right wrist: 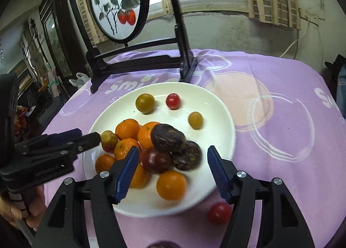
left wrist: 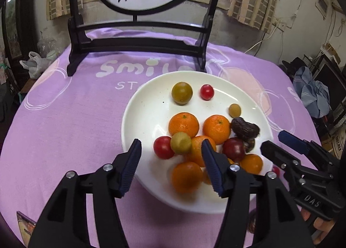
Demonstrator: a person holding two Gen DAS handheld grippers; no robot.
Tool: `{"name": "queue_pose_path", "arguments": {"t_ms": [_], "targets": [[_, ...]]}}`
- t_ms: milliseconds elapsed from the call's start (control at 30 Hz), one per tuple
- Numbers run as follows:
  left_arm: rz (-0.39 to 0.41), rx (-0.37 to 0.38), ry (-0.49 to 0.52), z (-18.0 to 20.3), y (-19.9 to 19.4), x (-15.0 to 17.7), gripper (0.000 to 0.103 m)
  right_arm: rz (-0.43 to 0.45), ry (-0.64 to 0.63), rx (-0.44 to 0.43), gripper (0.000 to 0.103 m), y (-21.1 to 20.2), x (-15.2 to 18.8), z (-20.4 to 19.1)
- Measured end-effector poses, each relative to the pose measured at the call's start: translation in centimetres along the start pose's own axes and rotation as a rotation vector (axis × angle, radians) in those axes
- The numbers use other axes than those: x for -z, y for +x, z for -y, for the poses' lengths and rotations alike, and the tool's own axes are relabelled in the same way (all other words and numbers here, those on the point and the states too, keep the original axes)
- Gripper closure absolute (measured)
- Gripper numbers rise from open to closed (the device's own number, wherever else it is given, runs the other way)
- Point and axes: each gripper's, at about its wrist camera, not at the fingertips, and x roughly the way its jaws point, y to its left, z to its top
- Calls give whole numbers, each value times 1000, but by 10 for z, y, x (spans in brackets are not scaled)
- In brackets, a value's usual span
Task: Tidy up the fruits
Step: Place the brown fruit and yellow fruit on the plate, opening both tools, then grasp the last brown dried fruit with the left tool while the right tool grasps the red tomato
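On the purple-clothed bench (left wrist: 64, 118), both claws hover over a white plate (left wrist: 142, 105) heaped with fruit.

Left claw (left wrist: 172, 169) and right claw (right wrist: 173, 173) each stand apart, gripping nothing. Oranges (left wrist: 183, 127), red and green tomatoes (left wrist: 182, 93) and dark wrinkled fruits (right wrist: 167, 140) crowd the plate's near half, touching one another. One red tomato (right wrist: 219, 213) lies off the plate on the cloth, beside the right claw. Behind the plate stands a black-framed painted screen (left wrist: 138, 40).
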Motion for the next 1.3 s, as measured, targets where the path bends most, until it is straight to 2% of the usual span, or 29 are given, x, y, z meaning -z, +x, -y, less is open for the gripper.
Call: {"name": "queue_pose_path", "arguments": {"t_ms": [267, 467, 667, 867, 1000, 1067, 1167, 1300], "targets": [[33, 15, 47, 26, -48, 39, 36, 6, 25, 16, 34, -53, 46, 16], [0, 48, 102, 52, -62, 89, 36, -9, -27, 49, 34, -81, 96, 11], [-67, 77, 120, 73, -55, 129, 36, -30, 24, 76, 34, -93, 131, 24], [-108, 88, 156, 97, -39, 143, 36, -15, 102, 69, 33, -99, 141, 49], [-108, 71, 196, 115, -27, 146, 36, -8, 106, 105, 33, -102, 141, 57], [-115, 48, 221, 123, -16, 146, 36, 30, 91, 134, 33, -113, 138, 57], [-133, 45, 202, 125, -3, 140, 36, 79, 102, 130, 30, -127, 135, 60], [-108, 31, 208, 132, 6, 133, 36, 98, 118, 113, 30, -133, 132, 61]]}}
